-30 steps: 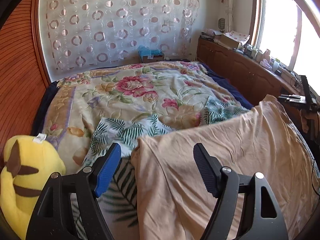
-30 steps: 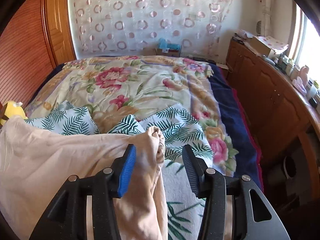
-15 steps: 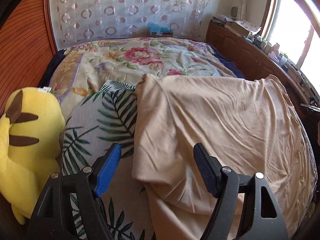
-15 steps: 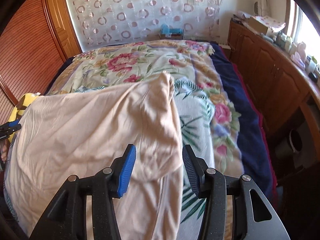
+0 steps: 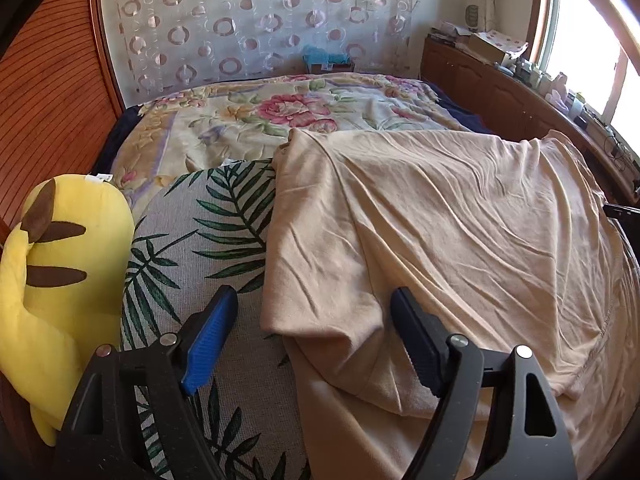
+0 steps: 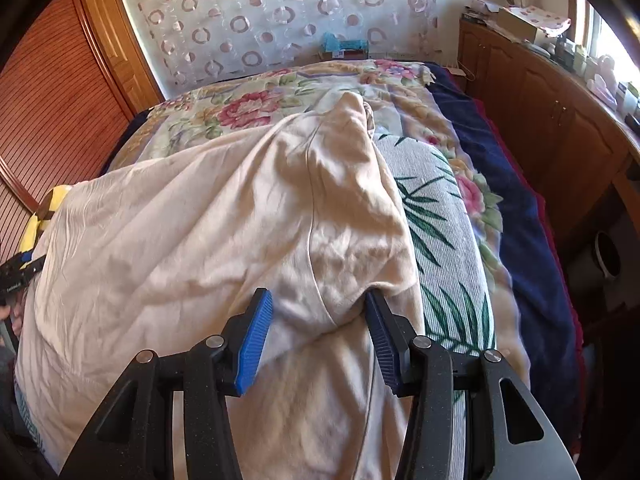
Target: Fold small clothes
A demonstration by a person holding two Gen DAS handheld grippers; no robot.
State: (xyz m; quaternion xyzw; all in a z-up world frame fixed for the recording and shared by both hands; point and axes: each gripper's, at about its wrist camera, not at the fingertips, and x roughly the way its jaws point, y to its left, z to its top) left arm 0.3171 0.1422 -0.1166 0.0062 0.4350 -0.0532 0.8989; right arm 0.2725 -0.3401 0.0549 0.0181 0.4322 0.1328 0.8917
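With the beige shirt (image 5: 440, 216) lying spread over the leaf-print mat (image 5: 208, 232), both the left gripper (image 5: 314, 332) and right gripper (image 6: 318, 326) are hovering open-jawed over its near edge, needing matched corner pinches.

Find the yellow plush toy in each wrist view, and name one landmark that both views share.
Left wrist view: the yellow plush toy fills the left edge, beside the palm-leaf cloth.
Right wrist view: only a sliver of it peeks out at the far left, behind the beige garment.
Shared landmark: the circle-patterned curtain.
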